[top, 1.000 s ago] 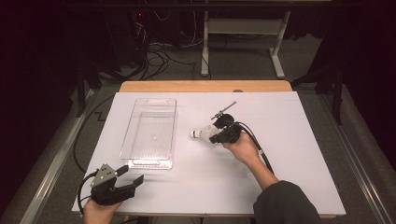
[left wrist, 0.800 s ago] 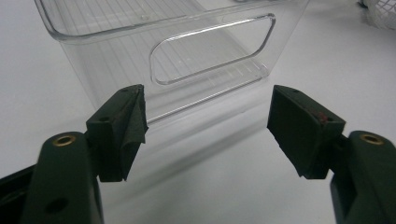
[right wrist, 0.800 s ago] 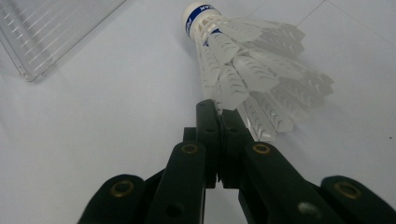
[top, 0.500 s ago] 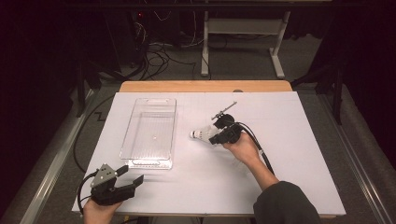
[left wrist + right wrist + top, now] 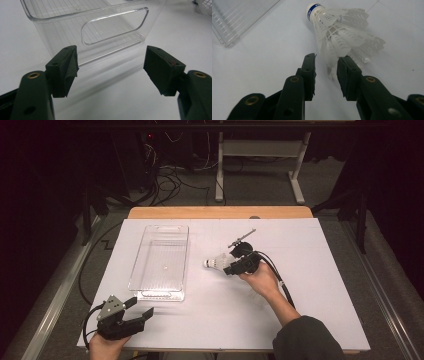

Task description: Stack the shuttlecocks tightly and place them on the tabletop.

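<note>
Right tool [image 5: 326,65] jaws just opening beside shuttlecock [image 5: 342,30]; left tool [image 5: 110,67] agape near bin [image 5: 100,30].
Freed shuttlecock may roll farther from bin.

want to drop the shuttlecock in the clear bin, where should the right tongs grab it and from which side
Grip the feather skirt of the shuttlecock near its wide rim, coming from the open skirt end, where the right tongs already sit. It lies on its side with the cork pointing toward the clear bin; the small round cork would probably slip. The jaws have just been opening, part of the skirt's edge between them.

high view overlooks table [image 5: 320,320], tongs views close, sharing perhaps clear bin [image 5: 95,30]
</note>
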A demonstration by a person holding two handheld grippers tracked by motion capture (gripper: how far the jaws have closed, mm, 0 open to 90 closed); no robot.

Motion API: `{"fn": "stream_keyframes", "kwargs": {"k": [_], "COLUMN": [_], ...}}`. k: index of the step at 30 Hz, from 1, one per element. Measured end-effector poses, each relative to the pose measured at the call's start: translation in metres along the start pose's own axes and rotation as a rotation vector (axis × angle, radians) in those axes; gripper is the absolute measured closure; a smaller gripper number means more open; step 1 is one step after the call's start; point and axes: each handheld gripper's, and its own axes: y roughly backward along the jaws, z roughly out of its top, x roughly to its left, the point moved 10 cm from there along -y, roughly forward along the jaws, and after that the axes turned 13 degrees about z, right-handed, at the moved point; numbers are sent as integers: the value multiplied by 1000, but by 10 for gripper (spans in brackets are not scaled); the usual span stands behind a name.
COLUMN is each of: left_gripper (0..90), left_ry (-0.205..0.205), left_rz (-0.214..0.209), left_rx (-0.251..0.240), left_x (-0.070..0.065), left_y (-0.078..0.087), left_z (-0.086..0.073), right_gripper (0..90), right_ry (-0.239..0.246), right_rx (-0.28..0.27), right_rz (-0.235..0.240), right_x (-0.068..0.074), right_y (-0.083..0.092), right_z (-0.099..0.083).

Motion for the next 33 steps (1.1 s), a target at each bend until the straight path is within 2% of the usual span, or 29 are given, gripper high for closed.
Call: {"fn": "stream_keyframes", "kwargs": {"k": [5, 8, 9, 16, 17, 21, 23, 25, 33], "left_gripper": [289, 289, 289, 289, 289, 289, 289, 289, 290], "left_ry": [1, -1, -1, 0, -1, 1, 0, 0, -1], "left_rz": [1, 1, 1, 2, 2, 2, 1, 1, 2], "left_rx": [0, 2, 2, 2, 2, 2, 2, 1, 1], "left_x": [0, 0, 0, -1, -1, -1, -1, -1, -1], "left_y": [0, 0, 0, -1, -1, -1, -1, -1, -1], "left_z": [0, 0, 0, 0, 0, 0, 0, 0, 0], "right_gripper": [625, 609, 605, 592, 592, 592, 586, 577, 540], "right_ry": [2, -13, -3, -26, -16, -35, -25, -37, -34], "right_rx": [-19, -28, -29, -47, -48, -61, -61, -75, -117], "right_rz": [-29, -42, -43, -48, -50, -51, -51, -53, -80], "right_x": [-3, -5, -6, -9, -10, -9, -10, -10, -13], "right_y": [4, 7, 8, 12, 12, 14, 16, 18, 30], "right_z": [0, -2, -3, -6, -7, -7, -9, -9, -16]}}
